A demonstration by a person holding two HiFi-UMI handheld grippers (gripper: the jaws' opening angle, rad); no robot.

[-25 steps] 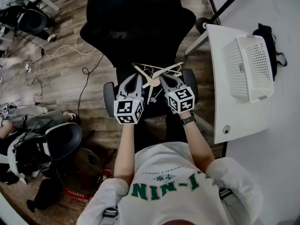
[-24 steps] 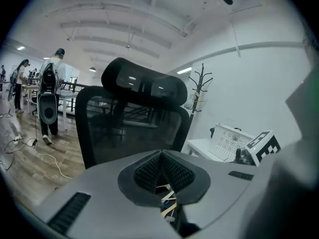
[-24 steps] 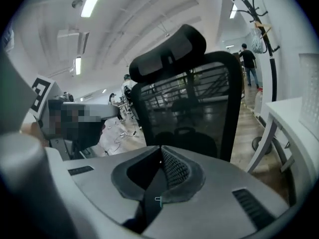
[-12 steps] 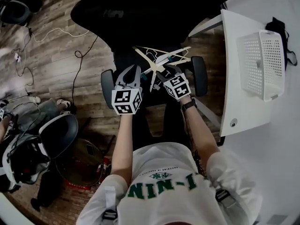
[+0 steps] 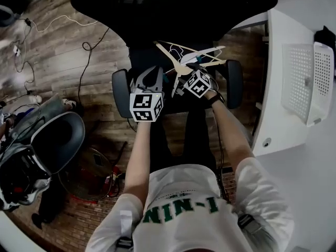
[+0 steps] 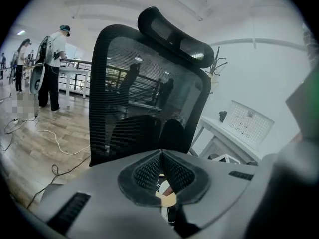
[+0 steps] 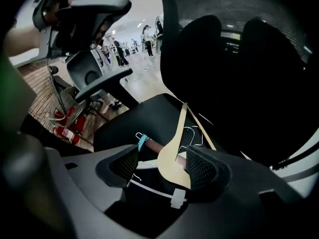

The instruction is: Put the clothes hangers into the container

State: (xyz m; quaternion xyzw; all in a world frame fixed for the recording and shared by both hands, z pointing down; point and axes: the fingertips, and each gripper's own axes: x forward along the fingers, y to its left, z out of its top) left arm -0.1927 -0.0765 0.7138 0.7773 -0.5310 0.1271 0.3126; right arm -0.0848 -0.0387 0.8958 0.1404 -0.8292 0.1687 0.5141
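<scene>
From my end, the hangers [image 5: 185,62] lay in a loose heap on the seat [image 7: 139,121] of the black office chair [image 6: 149,88]. They sat between its two armrests [image 5: 119,91], with one arm of the heap reaching toward the seat's right edge.

I had the right gripper [image 7: 162,166] pointed steeply down into that heap. Its jaws had just been opening and stood wide apart. The broad end of a pale wooden hanger [image 7: 174,156] lay between them, close against the pad on the right of that gripper's view. I could not tell whether it touched the pad. A teal clip [image 7: 142,142] on a brownish bar showed by the other pad. A thin wire hanger [image 7: 193,132] lay just behind the wooden one.

My left gripper [image 6: 160,156] hung just to the left of the right one, over the seat and facing the chair's mesh back. Its jaws were drawn together at the tips with nothing pinched between them.

The white perforated container [image 5: 307,83] sat on the white desk [image 5: 281,135] to the right of the chair. It was set back from the desk edge facing the chair, well apart from the hangers and both grippers.
</scene>
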